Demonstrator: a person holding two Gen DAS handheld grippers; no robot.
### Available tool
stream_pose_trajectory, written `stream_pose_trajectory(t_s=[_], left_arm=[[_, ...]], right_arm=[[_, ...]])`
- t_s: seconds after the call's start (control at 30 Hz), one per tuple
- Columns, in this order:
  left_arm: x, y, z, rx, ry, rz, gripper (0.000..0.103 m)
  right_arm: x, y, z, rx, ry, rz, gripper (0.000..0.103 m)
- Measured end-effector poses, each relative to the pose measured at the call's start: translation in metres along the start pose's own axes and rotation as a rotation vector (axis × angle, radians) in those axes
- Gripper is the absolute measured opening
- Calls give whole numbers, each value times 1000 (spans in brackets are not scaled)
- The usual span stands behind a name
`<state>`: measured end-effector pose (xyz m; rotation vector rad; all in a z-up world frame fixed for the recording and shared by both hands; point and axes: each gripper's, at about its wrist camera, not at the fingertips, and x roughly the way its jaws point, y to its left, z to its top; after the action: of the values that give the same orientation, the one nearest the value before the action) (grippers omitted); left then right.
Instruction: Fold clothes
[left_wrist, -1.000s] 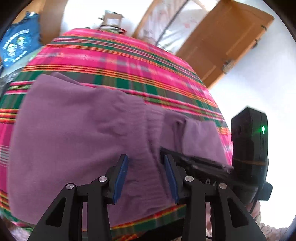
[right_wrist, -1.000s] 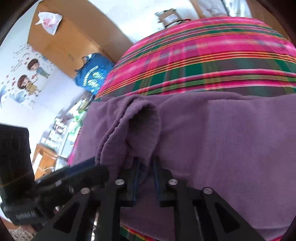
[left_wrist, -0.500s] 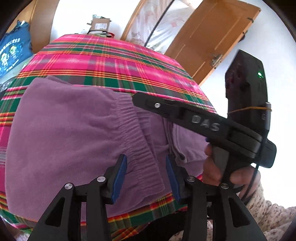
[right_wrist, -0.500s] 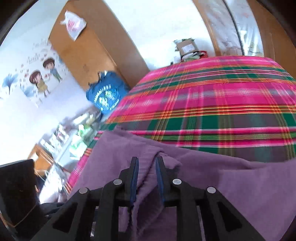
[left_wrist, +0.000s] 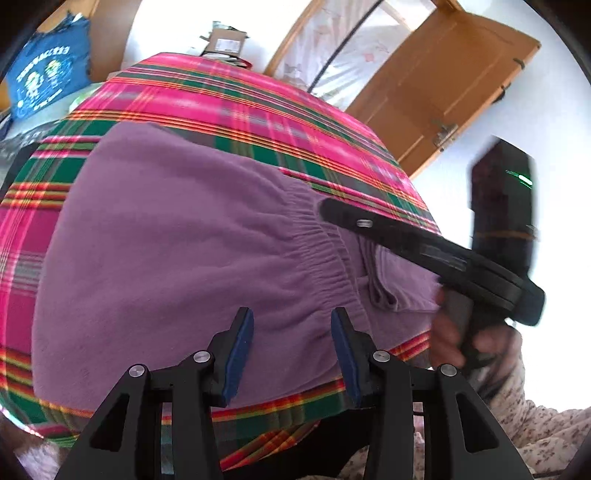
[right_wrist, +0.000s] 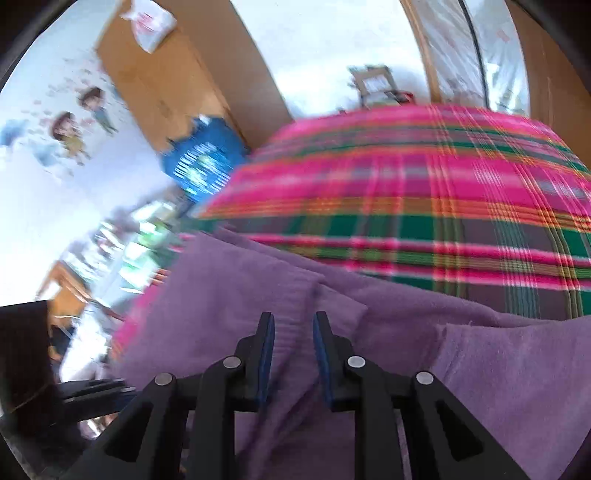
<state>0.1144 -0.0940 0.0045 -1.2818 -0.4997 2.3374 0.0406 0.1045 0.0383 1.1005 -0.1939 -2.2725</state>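
Note:
A purple garment with a gathered elastic waistband lies spread on the plaid-covered table. My left gripper hovers open over the garment's near edge, with nothing pinched between its blue pads. To the right, the right gripper's fingers reach over the waistband from the side. In the right wrist view, which is blurred, my right gripper hangs above folded layers of the purple garment. Its jaws are opening, and the cloth lies below the pads, not pressed between them.
The plaid cloth runs bare beyond the garment to the far edge. A cardboard box sits past that edge, a blue shirt hangs at far left, and a wooden door stands at right. A hand and floral sleeve hold the right gripper.
The right gripper has let go of the purple fold it pinched, lifted off the cloth and rolled. The left gripper has drifted sideways over the garment, still open.

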Motion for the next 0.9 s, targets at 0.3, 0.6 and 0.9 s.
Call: stream_pose_trajectory(t_s=[0.3, 0.6, 0.9], left_arm=[[-22, 19, -6, -41, -39, 35, 45], [-65, 69, -3, -171, -168, 158, 46], [-74, 99, -13, -257, -168, 280, 46]], right_arm=[[11, 6, -42, -56, 22, -9, 23], [4, 17, -41, -87, 1, -9, 25], [7, 52, -58, -244, 1, -46, 26]])
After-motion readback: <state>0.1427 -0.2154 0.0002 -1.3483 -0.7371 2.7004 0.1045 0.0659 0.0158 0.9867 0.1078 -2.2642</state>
